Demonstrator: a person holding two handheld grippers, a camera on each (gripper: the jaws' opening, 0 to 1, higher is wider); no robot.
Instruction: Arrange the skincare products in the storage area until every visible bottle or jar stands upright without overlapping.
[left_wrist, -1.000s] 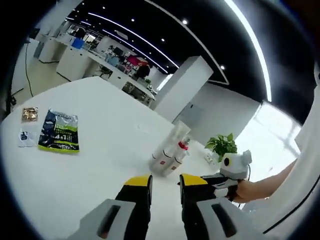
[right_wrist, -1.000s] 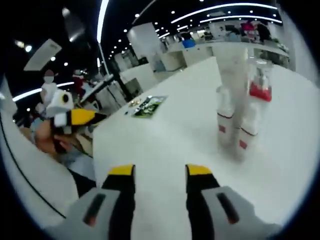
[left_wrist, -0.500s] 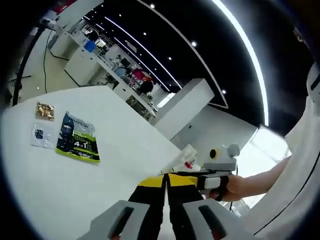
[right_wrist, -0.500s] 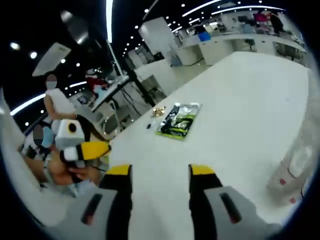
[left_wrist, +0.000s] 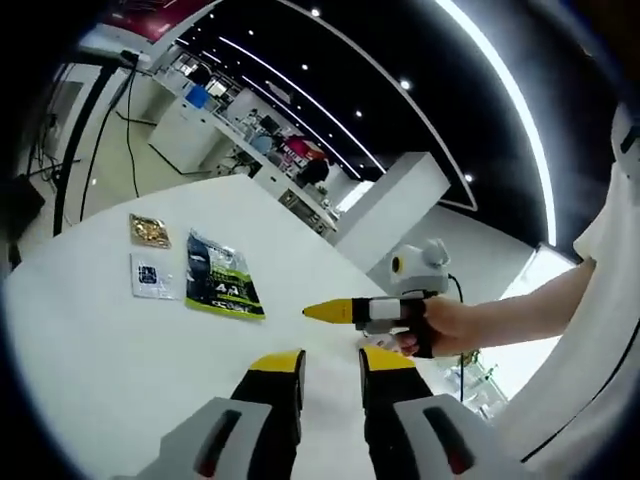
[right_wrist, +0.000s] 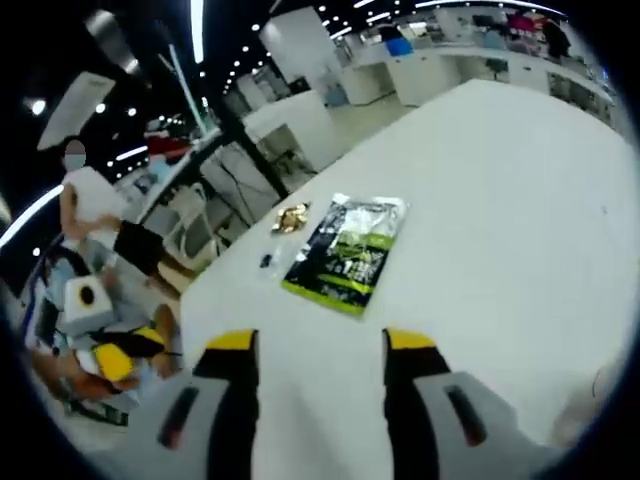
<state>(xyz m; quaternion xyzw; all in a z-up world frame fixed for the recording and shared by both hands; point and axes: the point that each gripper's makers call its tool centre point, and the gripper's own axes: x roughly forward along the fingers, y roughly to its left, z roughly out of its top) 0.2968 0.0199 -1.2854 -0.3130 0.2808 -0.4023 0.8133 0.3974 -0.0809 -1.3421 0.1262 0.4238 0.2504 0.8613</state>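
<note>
My left gripper (left_wrist: 332, 364) stands open over the white table (left_wrist: 90, 340), nothing between its yellow-tipped jaws. Just beyond it a hand (left_wrist: 440, 326) holds my right gripper (left_wrist: 327, 312), seen side-on and pointing left. In the right gripper view my right gripper (right_wrist: 320, 345) is open and empty above the table (right_wrist: 520, 190). A hand holds my left gripper (right_wrist: 112, 362) at the lower left of that view. A pale blurred shape (right_wrist: 590, 395) sits at that view's right edge; I cannot tell what it is.
A black-and-green pouch (left_wrist: 222, 288) (right_wrist: 350, 255) lies flat on the table. Beside it are a small gold packet (left_wrist: 149, 230) (right_wrist: 292, 215) and a small white sachet (left_wrist: 152, 275). A person stands at the far left of the right gripper view, with desks and chairs behind.
Both views have swung away from the standing bottles toward the pouch. My left jaws were together half a second ago and are now apart. The right jaws stayed apart.
</note>
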